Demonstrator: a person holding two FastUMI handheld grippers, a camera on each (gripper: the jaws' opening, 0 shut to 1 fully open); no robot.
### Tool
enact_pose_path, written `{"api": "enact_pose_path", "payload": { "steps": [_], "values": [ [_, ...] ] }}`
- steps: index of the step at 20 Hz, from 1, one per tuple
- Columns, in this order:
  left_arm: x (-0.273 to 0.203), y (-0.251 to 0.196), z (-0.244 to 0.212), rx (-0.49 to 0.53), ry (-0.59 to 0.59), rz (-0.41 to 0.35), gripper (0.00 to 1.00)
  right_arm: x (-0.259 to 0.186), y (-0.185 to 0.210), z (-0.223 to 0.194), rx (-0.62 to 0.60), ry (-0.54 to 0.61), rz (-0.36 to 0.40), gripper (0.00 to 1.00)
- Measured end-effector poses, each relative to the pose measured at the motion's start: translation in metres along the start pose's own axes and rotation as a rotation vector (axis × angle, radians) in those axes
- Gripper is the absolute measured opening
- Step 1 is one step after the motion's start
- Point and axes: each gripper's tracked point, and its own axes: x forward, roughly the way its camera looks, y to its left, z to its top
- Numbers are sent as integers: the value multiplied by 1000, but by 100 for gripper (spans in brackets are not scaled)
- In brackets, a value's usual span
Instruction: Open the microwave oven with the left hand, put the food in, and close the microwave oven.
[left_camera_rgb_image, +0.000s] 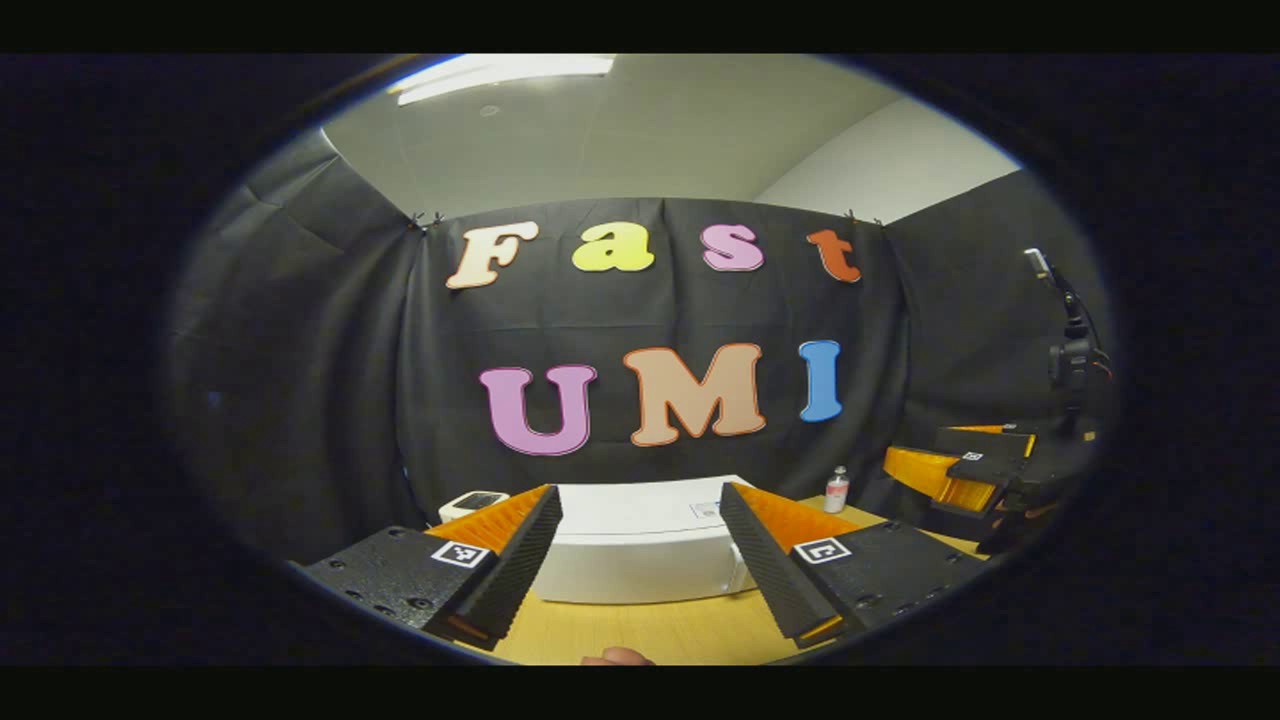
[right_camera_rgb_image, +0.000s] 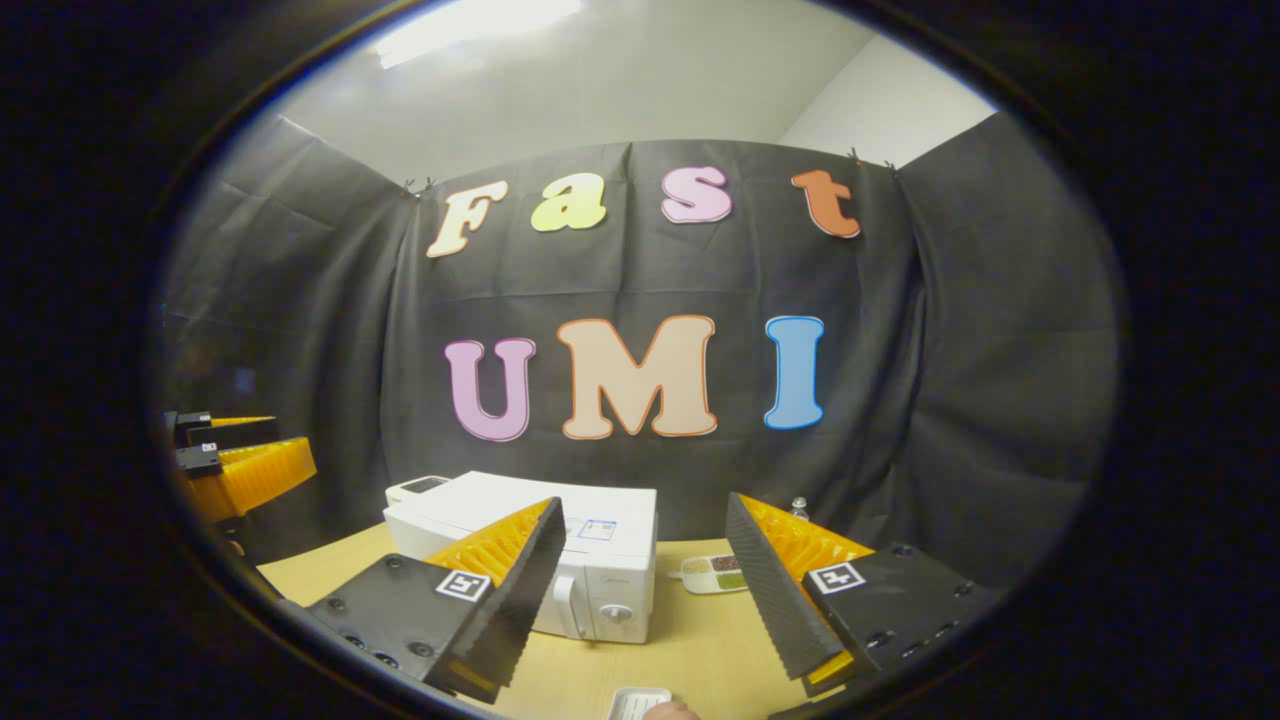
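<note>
The white microwave oven (right_camera_rgb_image: 560, 560) sits on the wooden bench (right_camera_rgb_image: 700, 650) against the black cloth wall, its door shut and its knobs facing the near side. Just right of it lies a small divided tray of food (right_camera_rgb_image: 715, 573), with a little bottle (left_camera_rgb_image: 836, 490) behind. The left gripper (left_camera_rgb_image: 640, 555) hangs spread wide in front of the oven, holding nothing. The right gripper (right_camera_rgb_image: 645, 590) is likewise wide apart and empty, off to the oven's right.

Ceiling light (left_camera_rgb_image: 500, 75) bright w/ glare; booth dim; fisheye warp at edges; slight blur
</note>
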Motion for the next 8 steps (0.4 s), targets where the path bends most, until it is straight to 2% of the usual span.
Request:
{"api": "enact_pose_path", "payload": {
  "steps": [2, 5, 6, 7, 8],
  "values": [
    [-9, 3, 1, -34, 8, 4, 96, -8, 8, 3, -19, -4, 8, 92],
    [-15, 12, 2, -24, 7, 23, 95, -15, 17, 6, -24, -7, 17, 92],
    [-16, 13, 2, -26, 5, 21, 95, -16, 19, 7, -25, -7, 19, 99],
    [-17, 11, 3, -32, 6, 8, 94, -16, 20, 8, -26, -8, 20, 99],
    [-19, 10, 2, -34, 7, 1, 95, -15, 21, 8, -25, -8, 21, 92]
  ]
}}
